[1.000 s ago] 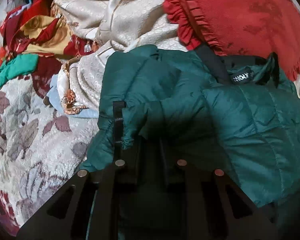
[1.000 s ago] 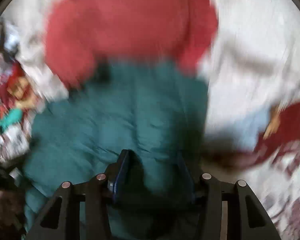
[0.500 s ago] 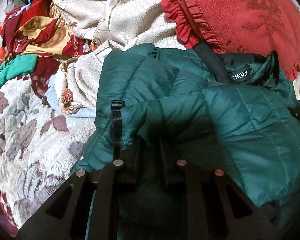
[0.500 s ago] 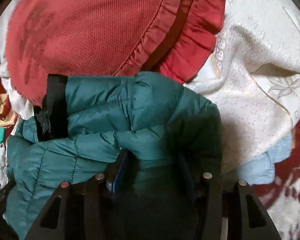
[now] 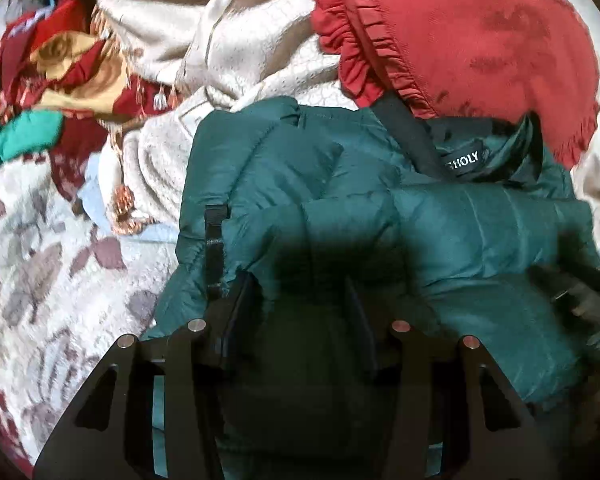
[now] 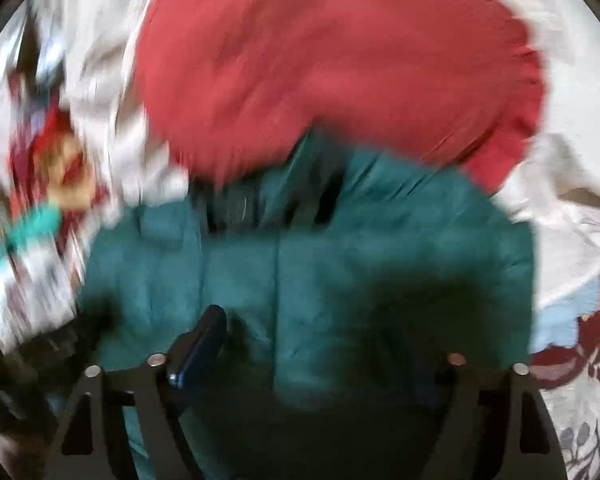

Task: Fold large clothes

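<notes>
Left tool (image 5: 300, 300) clamped on green jacket (image 5: 480, 232), label legible; right tool (image 6: 316, 344) blurred, spread wide.

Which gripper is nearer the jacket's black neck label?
Hard to call; probably the left. The left gripper is clamped on a fold of the green jacket, with the neck label ahead to its right. The right gripper hovers over the jacket's body, view blurred, label unreadable.

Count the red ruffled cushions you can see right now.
1. The red ruffled cushion lies just behind the green puffer jacket, its lower edge overlapping the collar. More could be buried in the cloth pile at left.
</notes>
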Demonstrator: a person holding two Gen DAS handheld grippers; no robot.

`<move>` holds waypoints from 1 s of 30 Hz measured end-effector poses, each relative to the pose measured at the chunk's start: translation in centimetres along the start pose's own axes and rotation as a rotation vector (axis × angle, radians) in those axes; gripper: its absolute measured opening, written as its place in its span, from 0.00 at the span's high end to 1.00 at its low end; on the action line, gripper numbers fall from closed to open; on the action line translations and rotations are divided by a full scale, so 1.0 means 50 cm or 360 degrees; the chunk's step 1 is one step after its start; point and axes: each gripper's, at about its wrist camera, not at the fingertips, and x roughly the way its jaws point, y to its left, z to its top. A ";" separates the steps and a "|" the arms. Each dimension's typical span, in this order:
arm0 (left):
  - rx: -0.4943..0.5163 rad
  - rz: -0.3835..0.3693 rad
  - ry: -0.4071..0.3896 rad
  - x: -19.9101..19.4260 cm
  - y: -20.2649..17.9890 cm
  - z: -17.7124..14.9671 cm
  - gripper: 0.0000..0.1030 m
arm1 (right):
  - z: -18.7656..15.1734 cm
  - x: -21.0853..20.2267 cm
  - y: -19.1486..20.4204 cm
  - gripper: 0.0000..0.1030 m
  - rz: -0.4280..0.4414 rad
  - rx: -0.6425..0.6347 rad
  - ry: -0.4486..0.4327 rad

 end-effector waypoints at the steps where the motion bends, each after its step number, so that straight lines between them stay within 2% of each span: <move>1: 0.0018 0.0011 0.0003 0.000 -0.003 0.001 0.53 | -0.024 0.028 0.007 0.17 -0.0046 -0.0047 0.0057; 8: -0.0007 -0.0019 0.0025 0.000 0.004 0.006 0.50 | -0.029 0.037 -0.022 0.10 0.0025 0.0001 0.0089; 11: -0.0005 -0.0048 -0.0124 -0.042 -0.002 0.011 0.50 | -0.031 0.039 -0.005 0.08 0.0042 -0.0011 0.0096; 13: 0.0035 -0.0146 -0.0232 -0.074 -0.012 0.016 0.48 | -0.023 0.045 -0.007 0.08 0.0046 -0.0003 0.0093; 14: 0.0047 -0.0177 -0.0241 -0.080 -0.017 0.017 0.46 | -0.013 0.054 0.005 0.08 0.0036 -0.0007 0.0091; 17: 0.0102 -0.0230 -0.0166 -0.065 -0.034 0.011 0.44 | 0.002 0.013 0.014 0.08 -0.0040 0.0003 0.0005; 19: 0.0153 -0.0174 -0.0015 -0.022 -0.044 0.004 0.43 | 0.007 -0.028 0.010 0.08 -0.0046 0.0041 -0.0067; 20: 0.0165 -0.0164 0.0012 -0.012 -0.047 -0.001 0.42 | 0.004 -0.040 0.007 0.08 -0.0052 0.0058 -0.0079; 22: 0.0163 -0.0157 0.0006 -0.008 -0.047 -0.001 0.39 | -0.005 -0.041 -0.005 0.07 -0.0068 0.0083 -0.0022; 24: 0.0166 -0.0150 0.0004 -0.010 -0.047 0.000 0.38 | -0.025 0.003 -0.019 0.01 -0.0074 0.0088 0.0145; 25: 0.0170 -0.0146 0.0003 -0.011 -0.048 -0.002 0.37 | -0.040 0.026 -0.024 0.00 -0.0051 0.0076 0.0184; 27: 0.0168 -0.0145 0.0004 -0.010 -0.048 -0.003 0.36 | -0.049 0.033 -0.029 0.00 -0.0016 0.0077 0.0139; 30: 0.0166 -0.0142 0.0004 -0.008 -0.048 -0.004 0.32 | -0.044 0.033 -0.021 0.00 -0.0052 0.0052 0.0150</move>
